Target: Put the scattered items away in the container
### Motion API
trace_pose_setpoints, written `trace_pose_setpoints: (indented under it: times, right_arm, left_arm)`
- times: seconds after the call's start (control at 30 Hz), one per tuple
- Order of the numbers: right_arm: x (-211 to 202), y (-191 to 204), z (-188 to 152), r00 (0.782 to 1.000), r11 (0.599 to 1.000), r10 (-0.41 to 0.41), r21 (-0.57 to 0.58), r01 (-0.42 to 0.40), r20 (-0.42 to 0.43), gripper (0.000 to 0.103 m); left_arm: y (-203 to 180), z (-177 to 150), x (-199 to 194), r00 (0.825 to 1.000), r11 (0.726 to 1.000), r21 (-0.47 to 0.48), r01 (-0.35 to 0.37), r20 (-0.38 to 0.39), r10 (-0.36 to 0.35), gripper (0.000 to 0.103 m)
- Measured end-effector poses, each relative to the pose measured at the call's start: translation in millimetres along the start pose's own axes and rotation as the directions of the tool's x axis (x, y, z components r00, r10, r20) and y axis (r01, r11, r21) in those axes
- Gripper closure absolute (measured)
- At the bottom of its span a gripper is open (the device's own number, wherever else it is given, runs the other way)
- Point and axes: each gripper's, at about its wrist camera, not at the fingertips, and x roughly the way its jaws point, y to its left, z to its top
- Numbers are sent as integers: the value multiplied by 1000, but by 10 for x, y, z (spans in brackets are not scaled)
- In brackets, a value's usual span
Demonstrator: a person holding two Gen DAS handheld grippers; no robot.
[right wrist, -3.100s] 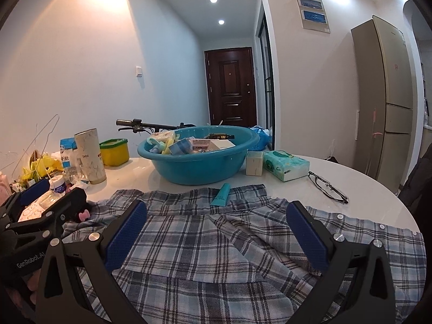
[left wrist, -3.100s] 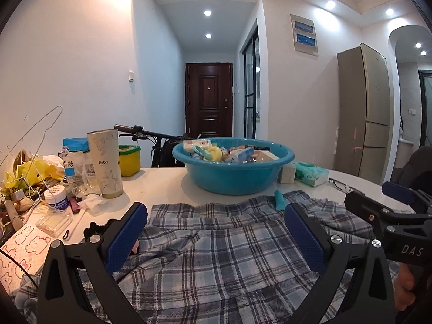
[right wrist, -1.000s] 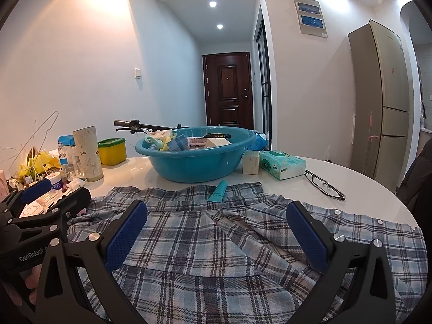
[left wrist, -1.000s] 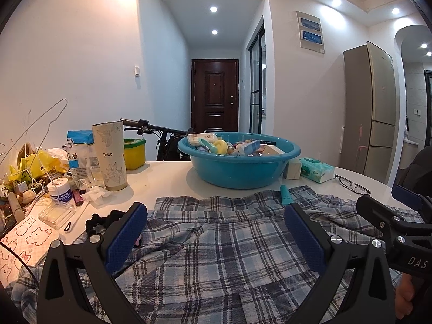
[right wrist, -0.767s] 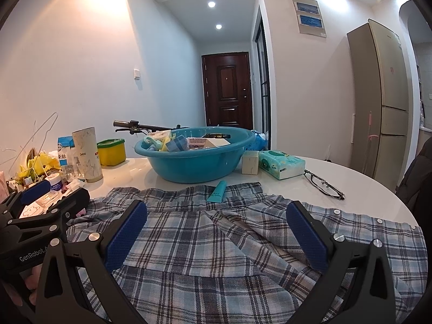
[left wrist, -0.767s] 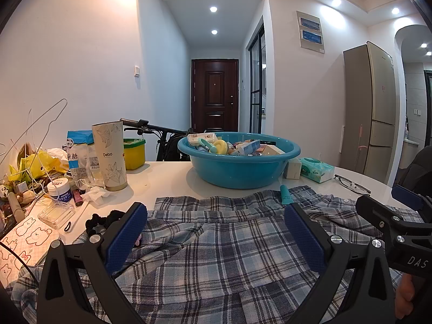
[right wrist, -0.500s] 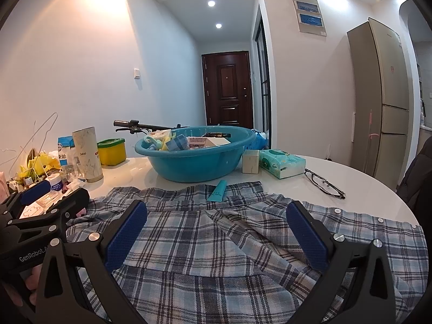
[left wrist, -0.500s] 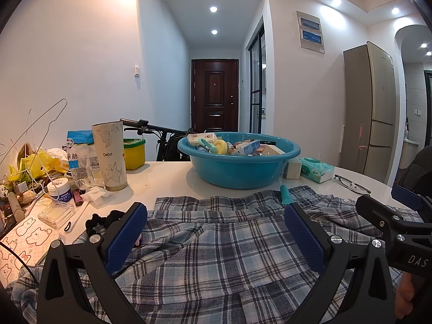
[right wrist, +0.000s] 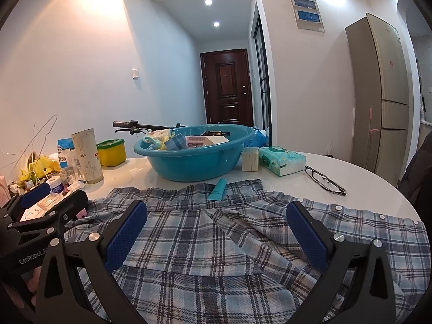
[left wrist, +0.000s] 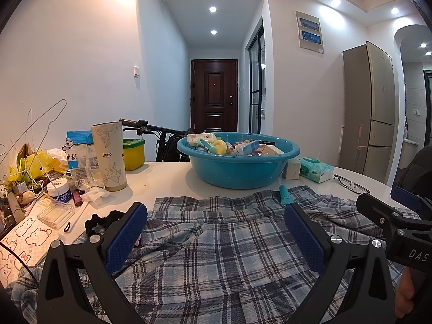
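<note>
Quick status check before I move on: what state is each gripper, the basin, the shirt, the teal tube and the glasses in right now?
left gripper: open, empty
right gripper: open, empty
blue basin: upright, holding items
plaid shirt: spread out, rumpled
teal tube: lying on the shirt
glasses: folded, on the table

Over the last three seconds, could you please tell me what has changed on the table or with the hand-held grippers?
Both views lifted and drew back slightly; nothing was taken hold of or let go. The left hand-held gripper and right hand-held gripper stay open above the plaid shirt. The teal tube still lies on the shirt, and the blue basin has not moved.
</note>
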Motion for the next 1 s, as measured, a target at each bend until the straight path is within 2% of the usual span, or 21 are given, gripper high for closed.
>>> trace_pose_setpoints:
  times: [0.7,1.0]
  right_arm:
    - [-4,12,-6,1000,1000,-1,-2,1,-2,0]
    - [-17,69,-15,1000,999,-12,-40,12,9,0]
  left_arm:
    - [-3,3,4,1000,1000,1,0,-2,0,0]
    - [-8,5,9,1000,1000,0,-1,-2,1,0]
